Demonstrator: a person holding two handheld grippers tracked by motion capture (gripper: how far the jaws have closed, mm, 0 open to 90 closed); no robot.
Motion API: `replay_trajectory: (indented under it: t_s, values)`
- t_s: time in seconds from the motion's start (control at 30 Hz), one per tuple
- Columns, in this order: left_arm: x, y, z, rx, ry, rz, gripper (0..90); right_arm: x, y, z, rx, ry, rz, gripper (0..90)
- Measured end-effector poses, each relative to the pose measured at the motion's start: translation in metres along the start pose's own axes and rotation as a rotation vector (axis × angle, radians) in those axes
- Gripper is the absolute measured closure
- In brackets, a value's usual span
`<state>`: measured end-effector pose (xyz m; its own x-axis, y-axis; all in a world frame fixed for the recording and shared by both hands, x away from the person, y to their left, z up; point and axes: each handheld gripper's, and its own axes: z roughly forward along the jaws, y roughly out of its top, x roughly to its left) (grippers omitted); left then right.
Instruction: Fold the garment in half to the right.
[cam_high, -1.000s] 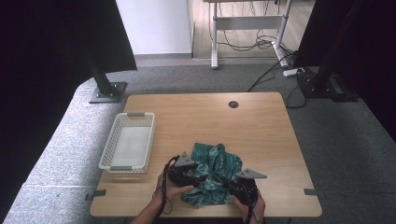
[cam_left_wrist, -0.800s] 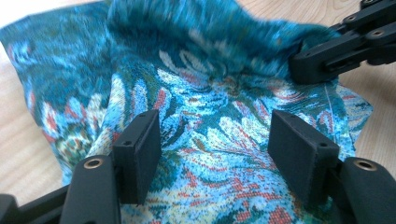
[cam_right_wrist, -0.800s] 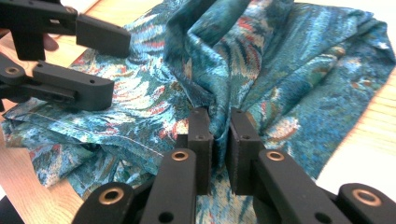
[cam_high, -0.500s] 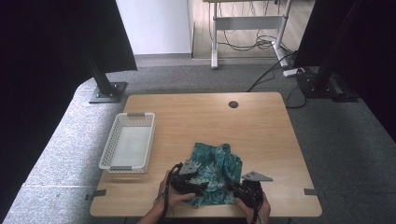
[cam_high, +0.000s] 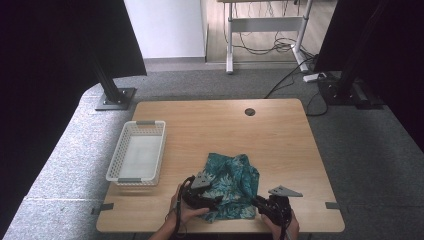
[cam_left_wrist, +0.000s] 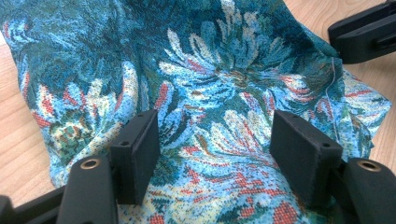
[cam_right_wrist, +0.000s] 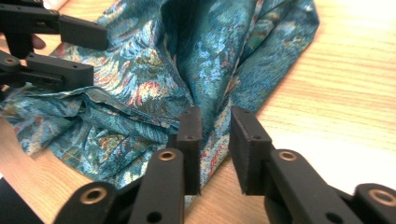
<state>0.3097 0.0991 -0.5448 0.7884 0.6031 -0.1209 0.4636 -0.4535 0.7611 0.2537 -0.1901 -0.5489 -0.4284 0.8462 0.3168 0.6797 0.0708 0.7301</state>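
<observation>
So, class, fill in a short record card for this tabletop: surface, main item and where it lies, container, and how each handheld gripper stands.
surface: wooden table
main item: teal floral cloth, crumpled, lying near the front edge
container: white basket, left of the cloth and apart from it
left gripper: jaws wide apart over the cloth, pads not pressing on it
right gripper: at the cloth's right edge, jaws have just been opening, narrow gap, cloth edge under them, nothing clamped
hands: one on each gripper, at the front edge
</observation>
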Motion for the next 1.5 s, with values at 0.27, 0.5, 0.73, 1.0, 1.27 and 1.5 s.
replay_trajectory:
  t_s: [0.27,0.5,0.73,1.0,1.27,1.5]
  values:
    - [0.0,-0.001,-0.001,-0.01,0.0,-0.002,31.6,0.011,0.029,-0.001,-0.06,0.075,-0.053,53.9]
    - [0.0,-0.001,-0.001,-0.018,0.002,0.002,30.5,0.027,0.051,0.035,0.024,0.081,-0.107,60.7]
    - [-0.001,-0.003,-0.005,-0.035,-0.004,0.026,29.2,0.027,0.049,0.035,0.036,0.014,-0.093,89.3]
    - [0.0,-0.005,-0.008,-0.047,-0.045,0.025,28.4,0.014,0.047,0.016,0.013,0.016,-0.027,89.4]
    - [-0.002,-0.006,-0.009,-0.046,-0.052,0.042,27.8,0.002,0.039,0.012,0.029,-0.004,0.025,88.7]
    - [-0.007,-0.005,-0.015,-0.059,-0.076,0.072,26.9,-0.008,0.031,0.019,0.052,0.008,0.042,88.1]
